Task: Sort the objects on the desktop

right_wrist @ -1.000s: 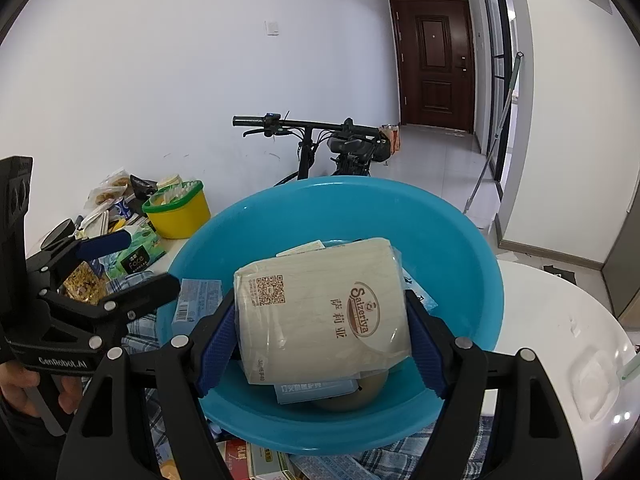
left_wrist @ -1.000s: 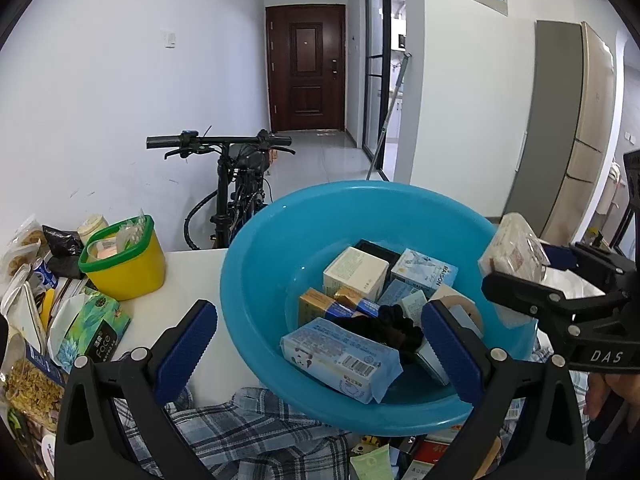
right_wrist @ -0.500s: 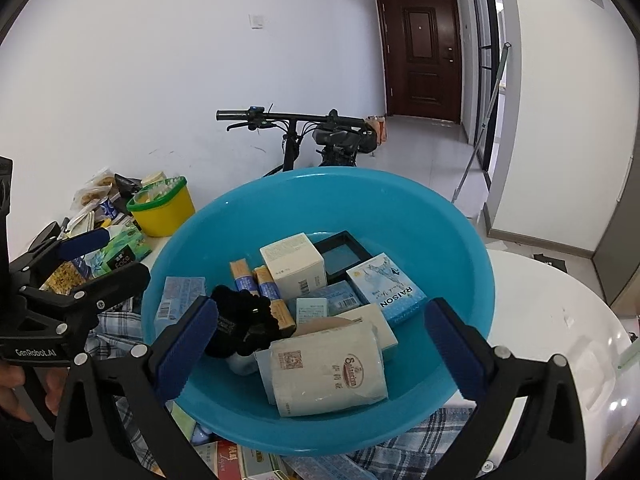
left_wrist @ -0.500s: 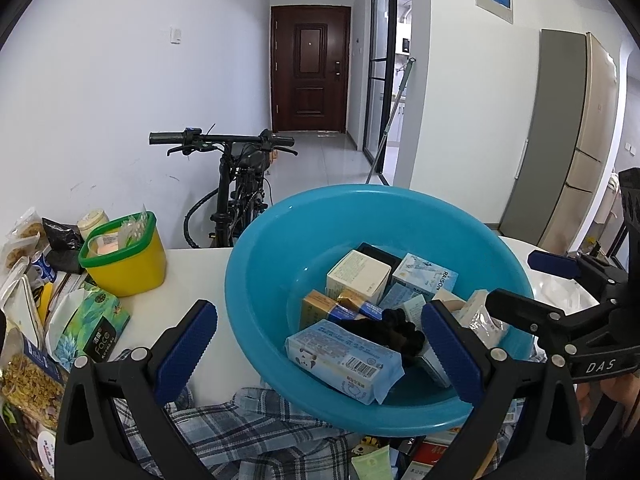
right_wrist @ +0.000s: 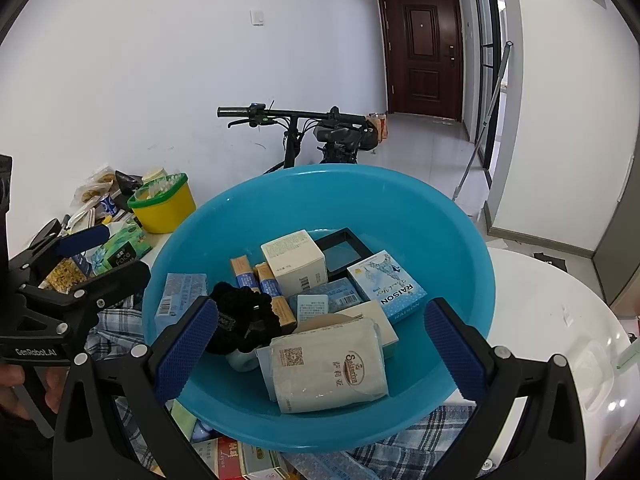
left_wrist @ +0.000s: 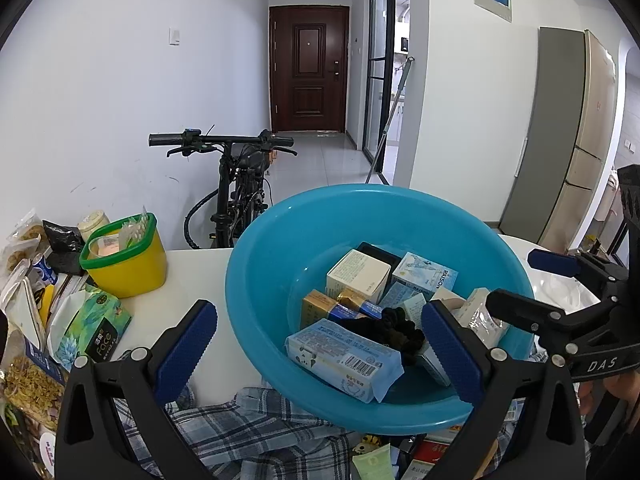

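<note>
progress: round blue plastic basin (right_wrist: 460, 240) part-filled, cream wrapped packet (right_wrist: 328, 368) inside | left: snack bags (left_wrist: 28, 320) on desk | both grippers' fingers wide, empty

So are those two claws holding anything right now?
No. The left claw and right claw both stand open and empty above the blue basin; the beige Saizeriya packet lies loose inside it.

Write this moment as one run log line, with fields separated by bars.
phase: after drop | left hand-held gripper: open | right hand-held gripper: open | beige wrapped tissue pack: lying in round blue plastic basin
</note>
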Demonstrator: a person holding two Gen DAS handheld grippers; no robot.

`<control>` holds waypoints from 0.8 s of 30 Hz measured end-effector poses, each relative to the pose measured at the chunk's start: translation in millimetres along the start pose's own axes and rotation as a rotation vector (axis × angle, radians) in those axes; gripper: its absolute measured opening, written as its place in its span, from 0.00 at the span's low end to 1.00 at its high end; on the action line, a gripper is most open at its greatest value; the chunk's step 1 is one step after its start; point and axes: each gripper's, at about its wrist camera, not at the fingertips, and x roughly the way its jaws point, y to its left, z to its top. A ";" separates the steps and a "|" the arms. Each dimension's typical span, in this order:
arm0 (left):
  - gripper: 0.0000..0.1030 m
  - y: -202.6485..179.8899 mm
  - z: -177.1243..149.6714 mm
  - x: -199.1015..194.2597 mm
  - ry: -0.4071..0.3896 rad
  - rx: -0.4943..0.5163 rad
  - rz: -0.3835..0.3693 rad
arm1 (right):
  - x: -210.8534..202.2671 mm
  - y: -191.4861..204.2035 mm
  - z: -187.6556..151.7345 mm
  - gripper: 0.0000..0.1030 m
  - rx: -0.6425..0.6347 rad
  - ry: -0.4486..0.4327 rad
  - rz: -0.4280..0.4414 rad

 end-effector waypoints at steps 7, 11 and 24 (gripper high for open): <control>1.00 -7.8 -3.7 -13.4 -0.021 0.039 0.006 | -8.9 -6.0 2.2 1.00 0.010 -0.003 0.007; 1.00 -22.0 -17.8 -29.4 -0.032 0.123 0.064 | -18.8 -15.2 3.7 1.00 0.036 -0.028 0.011; 1.00 -36.7 -97.4 -51.0 0.061 0.109 -0.010 | -30.5 -1.2 8.3 1.00 -0.029 -0.052 0.045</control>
